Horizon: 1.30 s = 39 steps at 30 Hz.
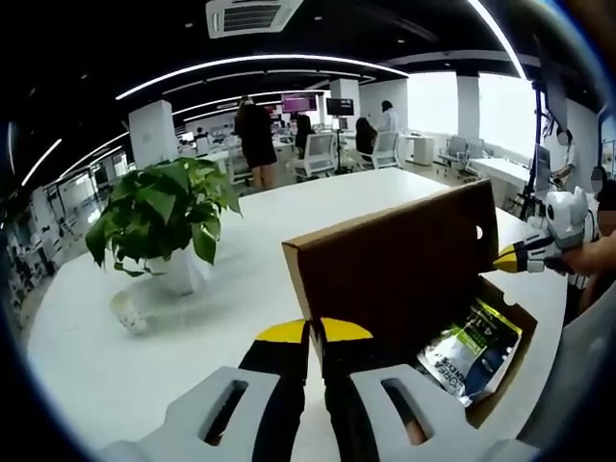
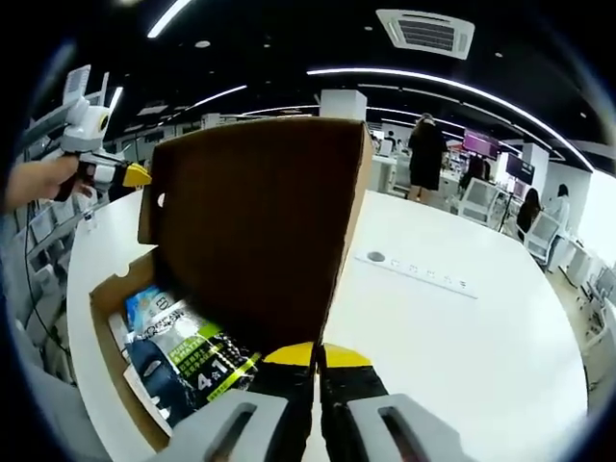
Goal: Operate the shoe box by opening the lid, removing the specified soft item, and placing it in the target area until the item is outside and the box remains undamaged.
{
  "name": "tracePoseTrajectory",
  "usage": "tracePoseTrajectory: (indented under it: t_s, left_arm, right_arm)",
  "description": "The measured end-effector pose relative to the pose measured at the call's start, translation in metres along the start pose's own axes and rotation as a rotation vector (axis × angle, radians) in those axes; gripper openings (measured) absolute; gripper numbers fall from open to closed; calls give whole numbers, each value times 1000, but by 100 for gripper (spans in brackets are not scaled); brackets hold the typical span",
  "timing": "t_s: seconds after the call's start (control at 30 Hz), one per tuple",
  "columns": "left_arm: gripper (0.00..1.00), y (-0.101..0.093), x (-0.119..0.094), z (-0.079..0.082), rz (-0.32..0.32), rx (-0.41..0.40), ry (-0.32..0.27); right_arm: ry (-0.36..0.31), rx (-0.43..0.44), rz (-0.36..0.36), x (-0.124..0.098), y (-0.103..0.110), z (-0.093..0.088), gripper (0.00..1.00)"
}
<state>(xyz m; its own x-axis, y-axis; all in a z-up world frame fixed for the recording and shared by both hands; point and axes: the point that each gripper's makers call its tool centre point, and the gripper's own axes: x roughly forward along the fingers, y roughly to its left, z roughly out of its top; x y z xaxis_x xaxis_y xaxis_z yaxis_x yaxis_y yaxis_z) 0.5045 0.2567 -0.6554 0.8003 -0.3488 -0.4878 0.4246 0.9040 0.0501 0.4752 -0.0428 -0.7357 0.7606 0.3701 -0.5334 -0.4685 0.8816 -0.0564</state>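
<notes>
A brown cardboard shoe box (image 1: 452, 318) sits on a white tabletop (image 1: 192, 327) with its lid (image 1: 395, 260) standing upright, open. Inside lies a soft packet (image 1: 474, 346) printed in green, black and white; the right gripper view shows more of it, with a blue-and-white pack (image 2: 149, 306) tucked behind it toward the box's far end.

The left hand-held gripper (image 1: 316, 332), yellow-tipped with its jaws drawn together, meets the lower edge of the raised lid; whether it pinches the cardboard cannot be told. In the right gripper view the right hand-held gripper (image 2: 318, 354) likewise has its yellow tips nearly touching, set against the lid's bottom edge from the other side, and again a grip cannot be confirmed. Each view also catches the other hand-held gripper at the far end of the lid, in a person's hand (image 2: 38, 181).

The left gripper view takes in a leafy potted plant (image 1: 159, 217) in a white pot, well apart from the box. The right gripper view shows a flush power strip (image 2: 419, 272) set into the tabletop. People and office chairs stand in the background under strip lights.
</notes>
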Motion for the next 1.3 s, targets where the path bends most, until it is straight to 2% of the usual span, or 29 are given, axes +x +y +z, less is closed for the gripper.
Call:
tracePoseTrajectory:
  t_s: [0.13, 0.33, 0.7, 0.93, 1.1, 1.3]
  left_arm:
    - [4, 0, 2, -14, -3, -4, 27]
    - [7, 1, 3, -41, -5, -63, 46]
    - [5, -11, 2, -72, -16, -113, 83]
    - [3, -19, 4, -77, -20, -164, 79]
    - [0, -17, 5, -77, -5, -164, 67]
    - [0, -17, 5, -74, 0, -179, 57]
  right_arm:
    - [3, -2, 1, 1, 0, 1, 0]
    - [10, -14, 3, 1, 0, 2, 0]
    - [20, -21, 5, 3, 0, 4, 0]
    - [30, -30, 7, 3, 0, 4, 0]
    - [36, -53, 12, 3, 0, 4, 0]
    - [40, -30, 16, 5, -1, 7, 0]
